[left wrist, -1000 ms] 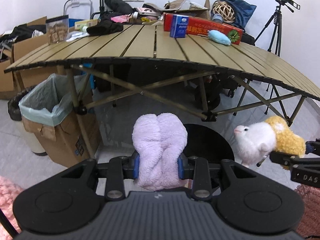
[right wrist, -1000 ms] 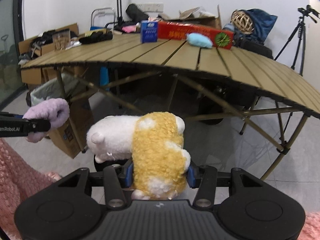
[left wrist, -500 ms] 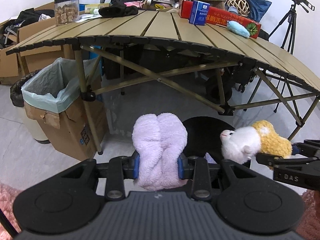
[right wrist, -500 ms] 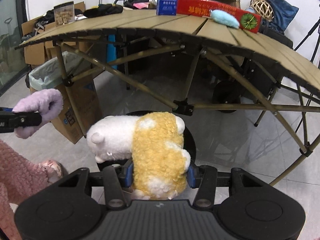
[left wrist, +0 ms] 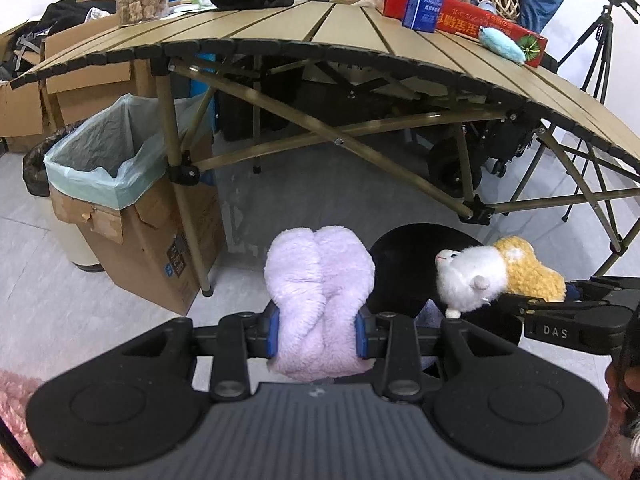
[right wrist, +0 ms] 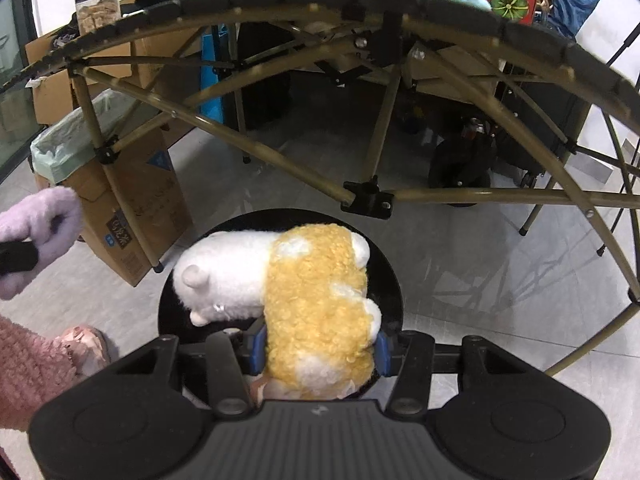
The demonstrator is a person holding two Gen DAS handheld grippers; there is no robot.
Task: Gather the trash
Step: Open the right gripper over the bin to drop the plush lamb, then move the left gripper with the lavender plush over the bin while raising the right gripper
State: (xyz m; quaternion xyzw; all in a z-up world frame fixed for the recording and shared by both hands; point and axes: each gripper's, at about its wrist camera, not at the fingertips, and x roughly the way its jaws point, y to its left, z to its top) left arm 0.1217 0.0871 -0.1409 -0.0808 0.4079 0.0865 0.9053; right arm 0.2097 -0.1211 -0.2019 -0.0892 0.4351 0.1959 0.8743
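Observation:
My left gripper (left wrist: pixel 317 334) is shut on a lilac plush toy (left wrist: pixel 320 280), which also shows at the left edge of the right wrist view (right wrist: pixel 38 224). My right gripper (right wrist: pixel 318 346) is shut on a white and yellow plush animal (right wrist: pixel 288 280), seen in the left wrist view too (left wrist: pixel 492 276). Both toys hang over a round black bin (right wrist: pixel 394 280) on the floor, which the left wrist view shows between the two toys (left wrist: pixel 404 248). The right toy is directly above the bin's opening. Some items lie inside the bin, mostly hidden.
A slatted folding table (left wrist: pixel 320 40) stands just ahead, its legs and braces (right wrist: pixel 368 196) close behind the bin. A cardboard box lined with a pale green bag (left wrist: pixel 116 172) stands at the left. A tripod (left wrist: pixel 592 64) is at the right. Boxes and clutter lie on the table.
Both grippers have dropped lower and come closer to the black bin, still holding their toys. The table top now sits higher in both views.

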